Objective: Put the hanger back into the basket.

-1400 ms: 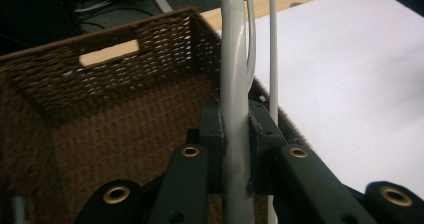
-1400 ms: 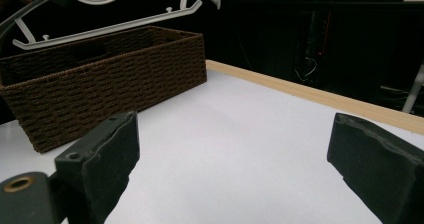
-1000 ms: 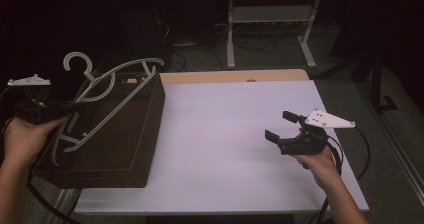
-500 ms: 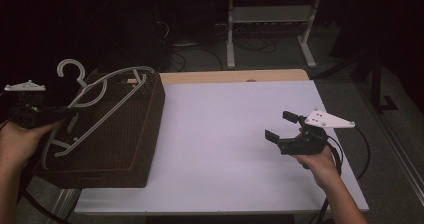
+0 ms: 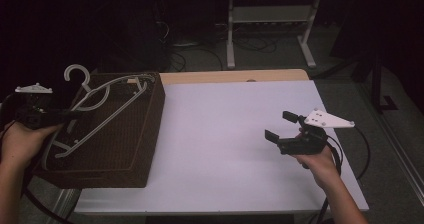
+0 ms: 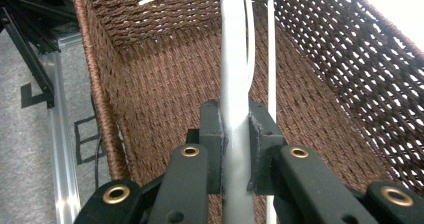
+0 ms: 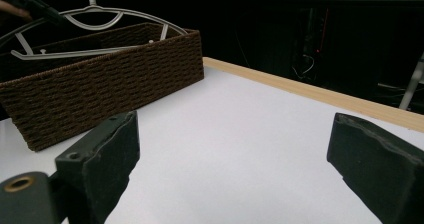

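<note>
A pale grey clothes hanger (image 5: 107,101) lies tilted across the top of a brown wicker basket (image 5: 152,134) at the table's left end, with its hook (image 5: 75,71) past the far left corner. My left gripper (image 5: 67,115) is shut on one of its bars from the left. In the left gripper view the jaws clamp the grey bar (image 6: 234,84) at the left gripper (image 6: 235,129) over the basket's woven inside (image 6: 160,84). My right gripper (image 5: 278,125) is open with nothing in it, low over the white tabletop at the right. The right gripper (image 7: 240,139) faces the basket (image 7: 110,84) and hanger (image 7: 95,11).
The white table (image 5: 220,134) has a wooden strip (image 5: 235,76) along its far edge. Behind it are a dark floor, cables and a metal stand (image 5: 270,24). Cables trail from both grippers.
My left gripper has sunk a little with the hanger, bringing it lower over the basket. The right gripper has stayed still and open.
</note>
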A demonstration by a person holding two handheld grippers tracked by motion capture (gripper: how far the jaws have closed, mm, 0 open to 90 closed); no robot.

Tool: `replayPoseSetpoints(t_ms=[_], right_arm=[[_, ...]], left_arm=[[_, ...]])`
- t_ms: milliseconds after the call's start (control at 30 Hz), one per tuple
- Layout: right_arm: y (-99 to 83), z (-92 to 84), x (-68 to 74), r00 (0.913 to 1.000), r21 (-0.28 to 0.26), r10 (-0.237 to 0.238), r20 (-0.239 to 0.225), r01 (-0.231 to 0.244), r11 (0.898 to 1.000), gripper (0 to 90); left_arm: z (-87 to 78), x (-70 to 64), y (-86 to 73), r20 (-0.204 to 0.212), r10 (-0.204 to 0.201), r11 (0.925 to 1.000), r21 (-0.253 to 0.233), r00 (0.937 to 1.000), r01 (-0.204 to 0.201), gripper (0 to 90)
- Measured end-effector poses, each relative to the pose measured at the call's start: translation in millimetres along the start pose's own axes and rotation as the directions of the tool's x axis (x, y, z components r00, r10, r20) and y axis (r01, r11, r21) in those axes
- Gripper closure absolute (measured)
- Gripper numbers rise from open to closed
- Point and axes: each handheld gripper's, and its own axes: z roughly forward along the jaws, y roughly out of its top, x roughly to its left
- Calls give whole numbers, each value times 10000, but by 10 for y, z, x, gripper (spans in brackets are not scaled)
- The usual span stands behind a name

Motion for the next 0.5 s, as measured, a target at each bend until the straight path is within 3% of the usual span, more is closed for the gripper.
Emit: replayPoseSetpoints(t_ms=[367, 433, 467, 500], right_arm=[[1, -15, -7, 10000, -20, -4, 34, 4, 10000, 61], [1, -15, -10, 10000, -24, -8, 36, 8, 10000, 60], [1, -15, -11, 10000, -32, -10, 37, 10, 10000, 61], [1, -15, -11, 10000, -36, -9, 33, 9, 10000, 61]], left_arm=[[115, 22, -8, 254, 39, 9998, 174, 9997, -44, 799], [115, 30, -18, 438, -49, 10000, 9, 9990, 48, 776], [88, 47, -26, 614, -315, 9983, -475, 9976, 345, 721], [88, 47, -26, 614, -315, 9983, -475, 9976, 345, 674]])
